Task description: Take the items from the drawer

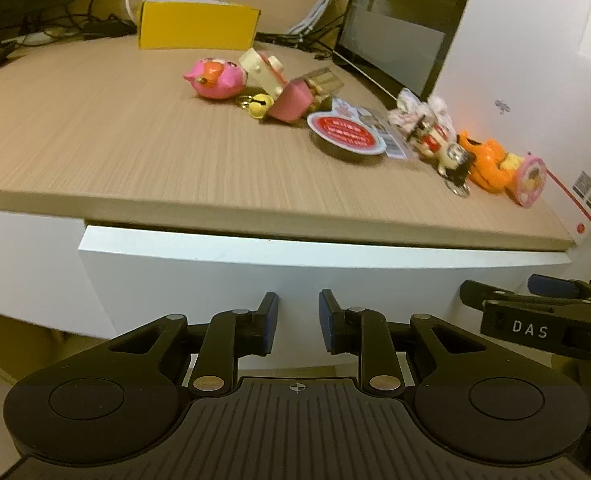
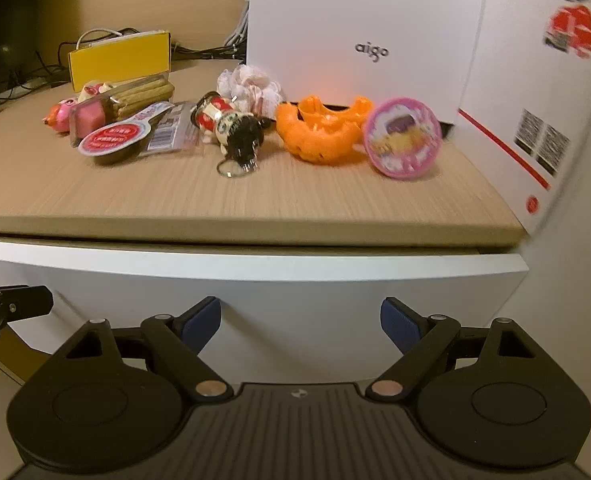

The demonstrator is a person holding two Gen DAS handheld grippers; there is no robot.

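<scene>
"aigo" on the white box (image 2: 359,32) — "DAS" on the right gripper (image 1: 529,329).

Light wood-grain desk top (image 2: 255,208) over white drawer front. Laid in a row from mid-desk toward the right edge: pink plastic bird toy (image 1: 215,79), red-lidded round cup (image 2: 113,140), doll keychain (image 2: 231,132), orange plastic piece (image 2: 319,136), pink round disc (image 2: 402,137). Yellow cardboard box (image 1: 197,26) stood at back edge; white carton (image 2: 359,32) at right edge.

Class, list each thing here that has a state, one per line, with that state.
drawer: nearly shut, only a thin gap under the desktop
left gripper: open narrowly, empty
right gripper: open wide, empty
red-lidded cup: sealed, upright
monitor: on
</scene>
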